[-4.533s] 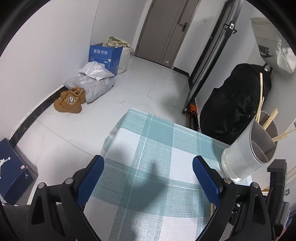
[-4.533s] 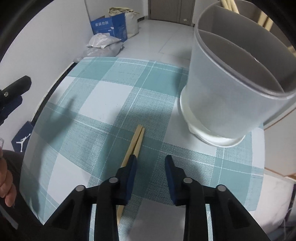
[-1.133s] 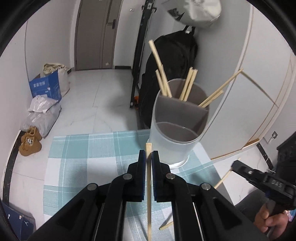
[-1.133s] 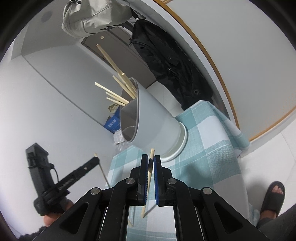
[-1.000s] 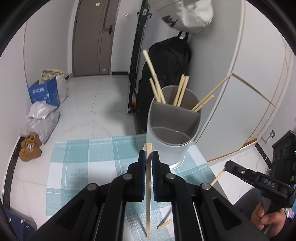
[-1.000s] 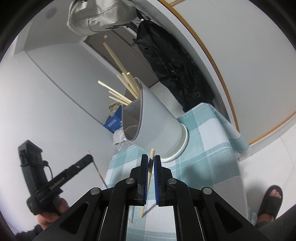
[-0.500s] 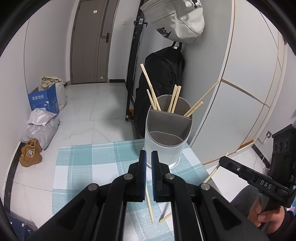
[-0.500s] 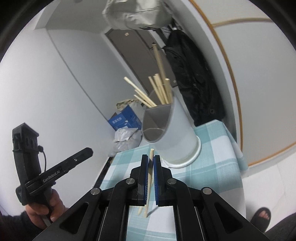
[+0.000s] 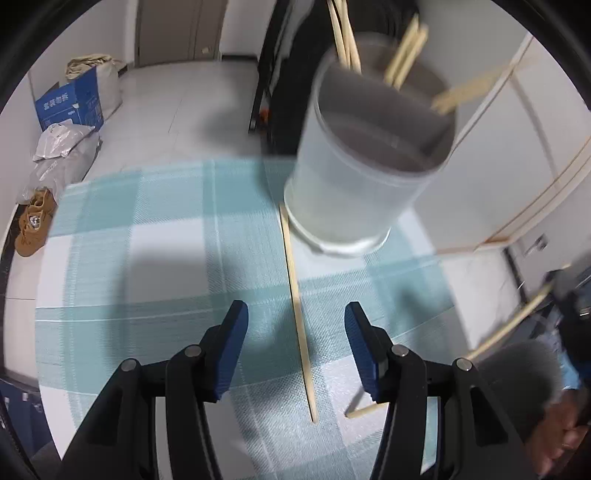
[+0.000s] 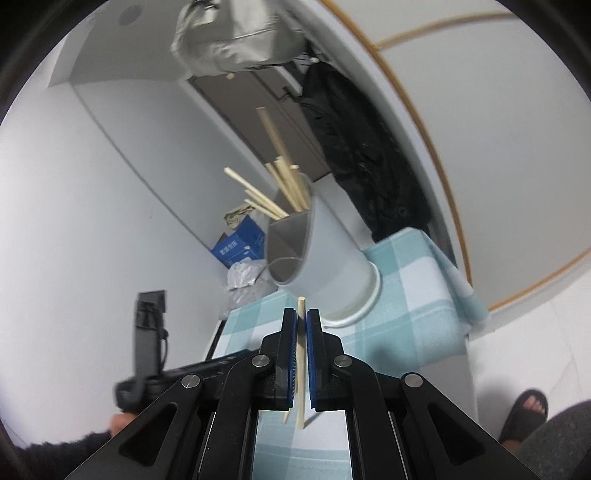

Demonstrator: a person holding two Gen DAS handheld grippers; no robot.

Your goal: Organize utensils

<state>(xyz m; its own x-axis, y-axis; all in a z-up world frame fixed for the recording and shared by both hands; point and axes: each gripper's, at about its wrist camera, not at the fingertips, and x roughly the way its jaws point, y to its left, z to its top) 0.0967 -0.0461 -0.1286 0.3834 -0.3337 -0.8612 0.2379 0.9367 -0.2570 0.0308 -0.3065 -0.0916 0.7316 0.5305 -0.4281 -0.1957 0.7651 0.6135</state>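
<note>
Left gripper (image 9: 295, 317) low over the worktop (image 9: 147, 236), jaws just opened about halfway, gripping nothing. Between the blue pads, untouched by either, one chopstick (image 9: 295, 291) flat on the teal-and-white checked cloth, far tip at the foot of the grey cup (image 9: 354, 184). Second chopstick end (image 9: 365, 410) poking out on the cloth by the right pad.

Right gripper (image 10: 302, 325) raised, jaws clamped tight on a single chopstick (image 10: 301, 369), which stands upright between the pads and sticks out above and below them.

Cup upright near the worktop's far edge, split inside by a divider; bundle of chopsticks (image 10: 284, 188) leaning out of the rear compartment, front compartment empty as far as visible. Cup directly ahead of both grippers.

Around: black backpack (image 10: 362, 155) against the wall behind the cup, pale grey bag (image 10: 236, 33) hanging above it, lettering blurred. On the floor, blue cardboard box (image 9: 70, 105) with white Chinese print, too small to read; grey plastic bags (image 9: 62, 155); tan shoes (image 9: 33, 225). Foot in a black sandal (image 10: 524, 413) at lower right of the right view.
</note>
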